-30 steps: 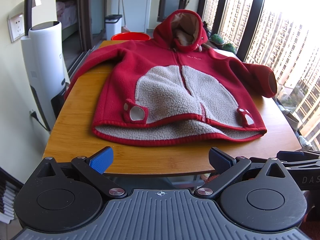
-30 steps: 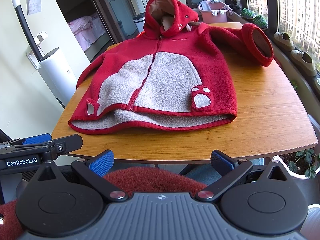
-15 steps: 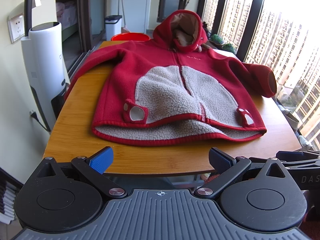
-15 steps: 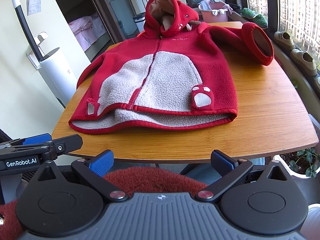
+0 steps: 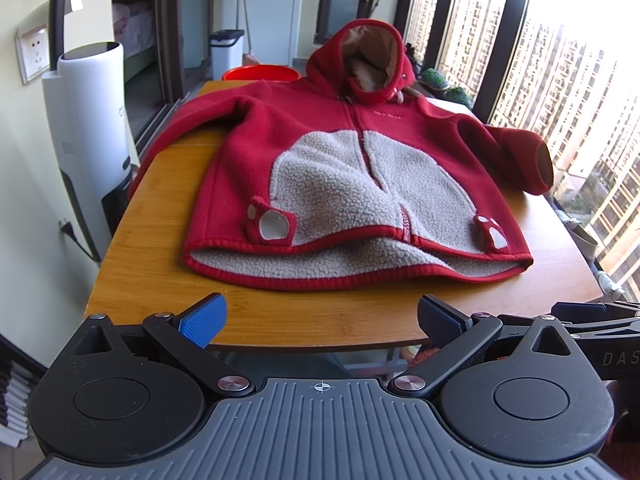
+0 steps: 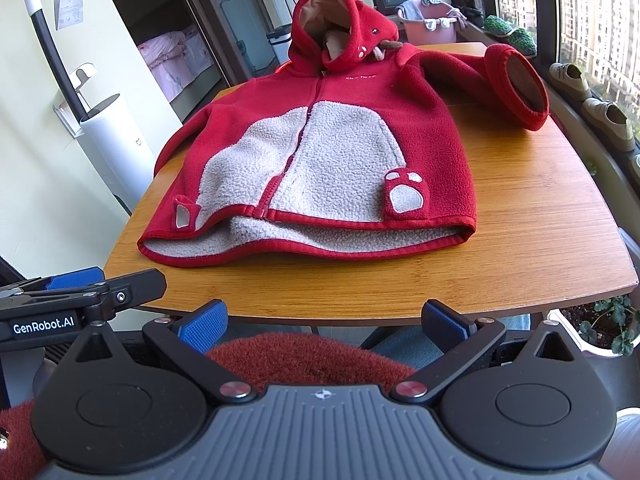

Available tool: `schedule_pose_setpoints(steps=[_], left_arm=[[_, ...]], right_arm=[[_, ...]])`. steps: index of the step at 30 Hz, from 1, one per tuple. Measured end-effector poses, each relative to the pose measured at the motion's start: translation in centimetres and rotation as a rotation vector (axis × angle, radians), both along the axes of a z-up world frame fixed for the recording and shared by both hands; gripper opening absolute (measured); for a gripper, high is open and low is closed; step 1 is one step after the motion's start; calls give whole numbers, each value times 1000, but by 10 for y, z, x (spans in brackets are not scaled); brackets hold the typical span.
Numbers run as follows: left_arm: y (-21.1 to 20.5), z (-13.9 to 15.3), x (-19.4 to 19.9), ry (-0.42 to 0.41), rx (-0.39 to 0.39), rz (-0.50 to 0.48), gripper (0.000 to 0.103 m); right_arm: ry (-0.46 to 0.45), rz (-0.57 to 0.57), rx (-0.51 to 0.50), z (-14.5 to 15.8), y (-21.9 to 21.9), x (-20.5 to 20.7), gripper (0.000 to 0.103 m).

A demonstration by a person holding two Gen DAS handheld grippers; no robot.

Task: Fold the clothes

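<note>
In the left wrist view, the left gripper [image 5: 320,320] fills the bottom of the frame with its two blue-padded fingers [image 5: 203,321] spread wide apart and nothing between them, poised at the near edge of the wooden table [image 5: 160,272]. A red hooded fleece jacket [image 5: 352,184] lies front-up across the middle of the frame, its zipper closed, a grey fleece panel on the belly, and a small paw-print pocket at each lower corner. The hood [image 5: 370,64] stands up at the top centre; one sleeve stretches toward the left edge of the table and the other ends in a cuff [image 5: 538,164] at the right, beside the windows. A white cylindrical appliance [image 5: 92,128] stands at the left of the frame, off the table, and a red basin [image 5: 260,73] shows behind the far table edge. At the lower right, part of the right gripper [image 5: 592,316] juts in. In the right wrist view, the right gripper [image 6: 324,322] occupies the bottom of the frame, its blue fingers likewise held wide with nothing pinched, short of the table edge [image 6: 520,280]. The jacket [image 6: 320,152] lies in the centre and left of the frame, hem nearest the camera, its open cuff [image 6: 520,88] at the upper right. The left gripper [image 6: 80,292] shows at the lower left. A potted plant [image 6: 604,328] sits on the floor at the lower right, and shoes [image 6: 608,120] line the sill at the right edge.
</note>
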State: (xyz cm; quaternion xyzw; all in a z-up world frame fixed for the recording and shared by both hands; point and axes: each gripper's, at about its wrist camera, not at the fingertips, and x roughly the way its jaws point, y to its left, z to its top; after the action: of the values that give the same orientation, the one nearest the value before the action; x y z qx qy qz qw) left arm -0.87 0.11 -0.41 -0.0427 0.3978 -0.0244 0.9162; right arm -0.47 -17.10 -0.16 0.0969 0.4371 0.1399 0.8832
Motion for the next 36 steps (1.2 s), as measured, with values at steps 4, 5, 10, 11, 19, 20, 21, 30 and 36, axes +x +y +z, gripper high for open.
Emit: schedule_pose_setpoints(steps=[4, 5, 10, 11, 19, 20, 21, 30, 36], left_arm=[[0, 0, 0, 2, 0, -2, 103], [0, 0, 1, 2, 1, -3, 103], [0, -1, 1, 4, -2, -5, 103], [0, -1, 2, 3, -1, -6, 103], [3, 2, 1, -8, -10, -3, 103], [3, 2, 2, -7, -9, -4, 103], [3, 2, 2, -7, -8, -6, 103], [0, 6, 7, -20, -19, -55, 103], [0, 8, 23, -37, -78, -120, 103]], right_arm=[[1, 0, 1, 0, 0, 0, 103], [1, 0, 2, 0, 0, 0, 103], [-1, 2, 7, 0, -1, 1, 103], [-3, 3, 8, 0, -1, 0, 103], [-8, -4, 10, 1, -2, 0, 103], [-9, -4, 11, 1, -2, 0, 103], [-10, -5, 12, 1, -2, 0, 103], [-10, 4, 41, 1, -6, 6, 103], [-41, -8, 44, 3, -12, 21, 103]])
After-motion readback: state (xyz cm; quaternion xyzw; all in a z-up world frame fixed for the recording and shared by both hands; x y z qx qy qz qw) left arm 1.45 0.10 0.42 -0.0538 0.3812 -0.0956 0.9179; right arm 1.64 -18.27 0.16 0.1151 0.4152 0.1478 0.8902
